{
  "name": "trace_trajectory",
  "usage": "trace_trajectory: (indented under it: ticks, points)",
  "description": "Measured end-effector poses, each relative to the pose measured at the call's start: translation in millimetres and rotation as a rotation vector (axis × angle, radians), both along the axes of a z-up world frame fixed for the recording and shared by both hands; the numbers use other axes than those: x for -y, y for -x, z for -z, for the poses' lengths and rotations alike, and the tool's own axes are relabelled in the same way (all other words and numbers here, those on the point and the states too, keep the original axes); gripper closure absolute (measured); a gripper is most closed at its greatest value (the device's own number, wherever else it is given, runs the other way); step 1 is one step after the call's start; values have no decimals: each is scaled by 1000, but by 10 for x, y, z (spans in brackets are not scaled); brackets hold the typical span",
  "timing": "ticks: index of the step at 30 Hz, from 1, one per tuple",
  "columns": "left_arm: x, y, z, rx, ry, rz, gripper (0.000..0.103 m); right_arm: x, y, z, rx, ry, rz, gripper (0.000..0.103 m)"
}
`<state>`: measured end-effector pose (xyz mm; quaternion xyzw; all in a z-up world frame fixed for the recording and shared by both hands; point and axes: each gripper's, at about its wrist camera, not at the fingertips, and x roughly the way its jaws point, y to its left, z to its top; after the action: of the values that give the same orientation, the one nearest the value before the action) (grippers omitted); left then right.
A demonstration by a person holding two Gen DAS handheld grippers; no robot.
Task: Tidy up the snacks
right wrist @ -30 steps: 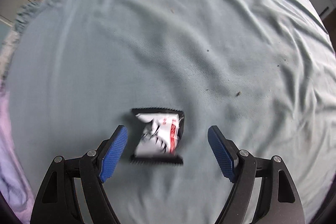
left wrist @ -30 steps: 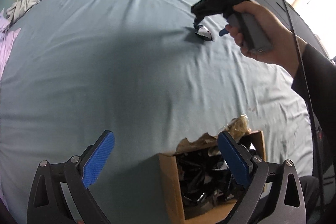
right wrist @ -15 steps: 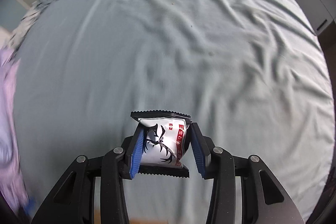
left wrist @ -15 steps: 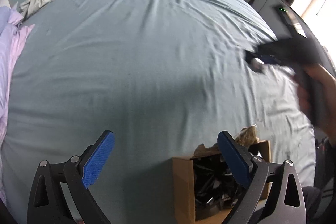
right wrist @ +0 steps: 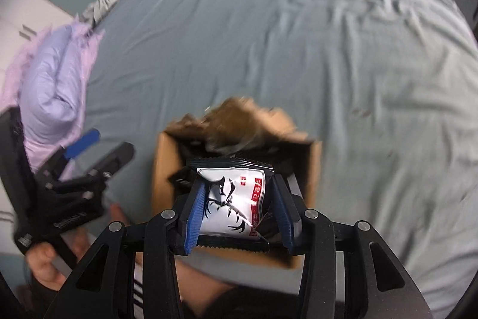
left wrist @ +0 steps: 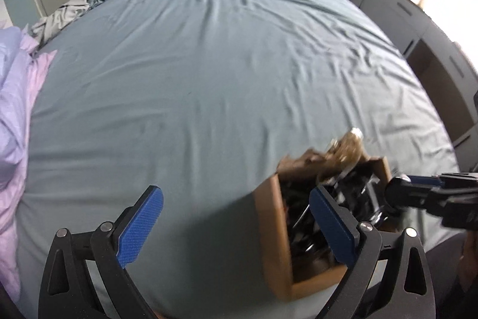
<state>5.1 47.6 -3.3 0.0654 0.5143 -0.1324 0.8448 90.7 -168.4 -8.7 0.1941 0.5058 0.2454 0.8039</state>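
Currently: left gripper [left wrist: 236,224] jaws wide, empty, above bed sheet [left wrist: 209,79] | cardboard box [right wrist: 162,169] holds dark packets, blurry | right gripper [right wrist: 239,207] clamps white snack packet [right wrist: 231,207], over box opening

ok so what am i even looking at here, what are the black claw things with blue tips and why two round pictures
They are handheld grippers, one in each of a person's hands, each carrying a fisheye camera that looks along its fingers; hence two round pictures. The left gripper is open and empty above a blue-grey bedsheet. The right gripper is closed on a white snack packet with black edges and an antler print, over an open brown cardboard box with dark packets inside. A lilac duvet lies at the bed's edge.
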Motion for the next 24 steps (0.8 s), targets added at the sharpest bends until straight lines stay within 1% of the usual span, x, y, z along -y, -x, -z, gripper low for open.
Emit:
trace_trajectory:
  ticks: [2, 3, 4, 6, 8, 9, 12, 14, 15, 17, 18, 19, 22, 23, 24]
  points:
    - [25, 68, 6, 4, -40, 11, 3, 82, 40, 15, 11, -53, 38, 60]
    - [50, 92, 11, 5, -59, 19, 3, 148, 76, -7, 47, -66, 63, 53]
    - [75, 117, 15, 6, -76, 27, 2, 242, 133, -68, 78, -73, 90, 37]
    - [138, 166, 25, 10, -104, 49, 2, 398, 273, -28, 118, -80, 127, 19]
    - [176, 213, 24, 27, -108, 67, 2, 524, 398, 52, 147, -56, 149, 19]
    - [197, 233, 18, 39, -107, 74, 2, 592, 459, 93, 164, -26, 163, 19]
    - [245, 280, 4, 65, -116, 89, 2, 701, 627, 286, 211, 113, 173, 19]
    - [273, 305, 13, 75, -132, 101, 2, 716, 680, 376, 199, 172, 182, 19]
    - [285, 311, 21, 78, -143, 105, 2, 736, 717, 354, 194, 176, 196, 19]
    - [320, 317, 42, 79, -165, 112, 1, 777, 773, 285, 252, 166, 220, 19]
    - [331, 317, 46, 80, -169, 117, 0, 772, 801, 275, 284, 179, 236, 19]
    - [343, 316, 49, 83, -172, 123, 0, 753, 810, 279, 292, 188, 242, 19]
    - [382, 311, 66, 92, -204, 134, 0, 611, 772, 360, 302, 251, 215, 19]
    - [396, 310, 64, 96, -214, 136, 0, 537, 798, 346, 308, 277, 211, 19]
    - [404, 312, 54, 103, -216, 136, 0, 457, 843, 271, 318, 296, 206, 19]
